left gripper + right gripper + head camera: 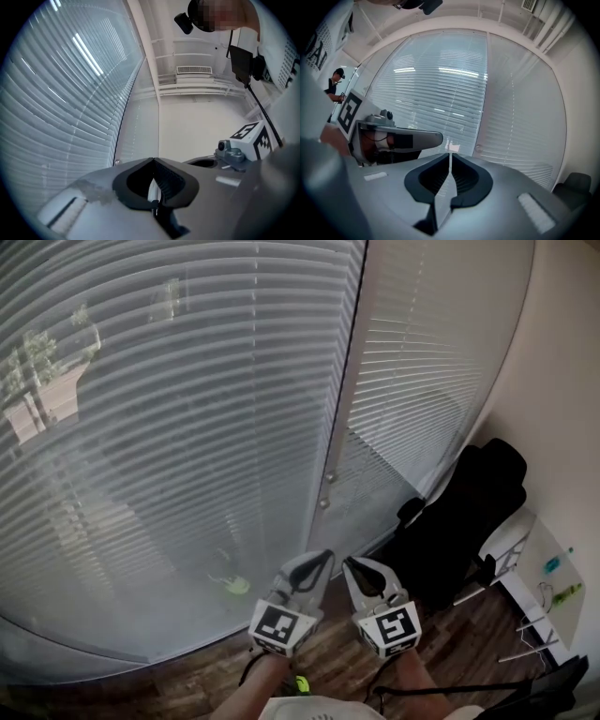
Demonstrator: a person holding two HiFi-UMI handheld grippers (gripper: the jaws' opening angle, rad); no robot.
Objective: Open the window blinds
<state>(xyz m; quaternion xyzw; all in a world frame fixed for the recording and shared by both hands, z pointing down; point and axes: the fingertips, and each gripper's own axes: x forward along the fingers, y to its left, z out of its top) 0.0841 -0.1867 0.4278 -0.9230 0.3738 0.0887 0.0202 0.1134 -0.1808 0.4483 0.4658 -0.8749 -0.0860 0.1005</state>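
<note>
Grey slatted window blinds (169,427) hang closed over a wide pane, and a narrower blind panel (412,381) is to their right past a pale upright frame (342,409). Two small knobs (327,489) sit low on that frame. My left gripper (319,563) and right gripper (356,570) are side by side below the frame, short of the blinds and touching nothing. In the left gripper view the jaws (153,160) meet with nothing between them. The right gripper (450,154) is also shut and empty, facing the blinds (440,93).
A black office chair (469,512) stands at the right by a white desk (525,559) against the wall. The floor (187,676) is dark wood. A yellow-green object (234,585) shows low through the slats. A person (335,84) stands far left in the right gripper view.
</note>
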